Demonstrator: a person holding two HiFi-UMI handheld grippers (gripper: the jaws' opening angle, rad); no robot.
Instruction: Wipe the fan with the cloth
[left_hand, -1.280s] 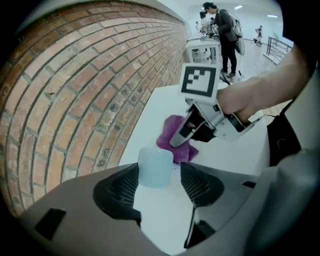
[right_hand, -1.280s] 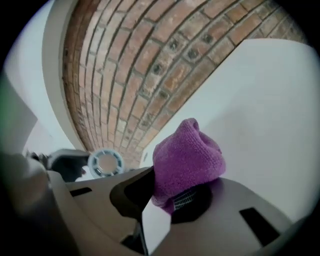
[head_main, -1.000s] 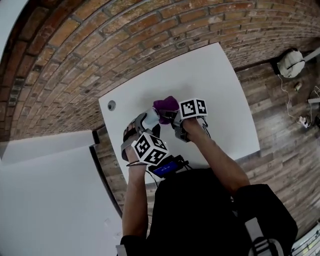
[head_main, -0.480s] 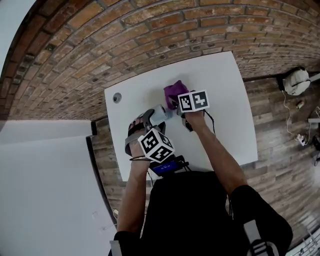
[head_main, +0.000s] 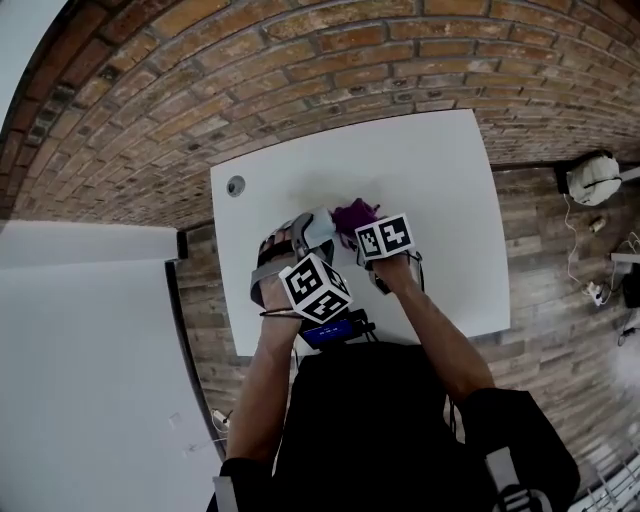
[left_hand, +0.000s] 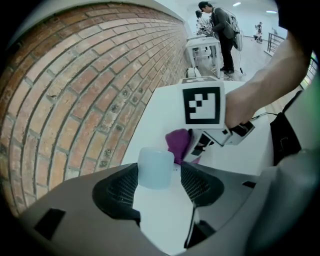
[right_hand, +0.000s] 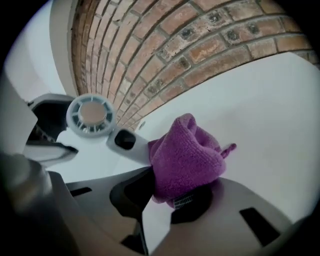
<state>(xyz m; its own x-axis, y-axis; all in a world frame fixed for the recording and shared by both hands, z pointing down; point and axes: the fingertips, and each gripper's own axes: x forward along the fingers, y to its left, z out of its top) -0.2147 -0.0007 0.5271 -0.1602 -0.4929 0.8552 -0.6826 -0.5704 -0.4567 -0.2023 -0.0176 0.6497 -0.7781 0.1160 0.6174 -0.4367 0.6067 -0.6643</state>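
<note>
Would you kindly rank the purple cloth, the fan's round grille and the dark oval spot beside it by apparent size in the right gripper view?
1. Purple cloth: largest, though it sits nearest the camera, which inflates it.
2. Fan's round grille.
3. Dark oval spot: clearly smallest.

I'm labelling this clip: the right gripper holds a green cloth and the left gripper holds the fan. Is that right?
One thing is off: the cloth is purple, not green, as the right gripper view shows. The rest stands: the right gripper holds the cloth, and the left gripper holds the fan.
</note>
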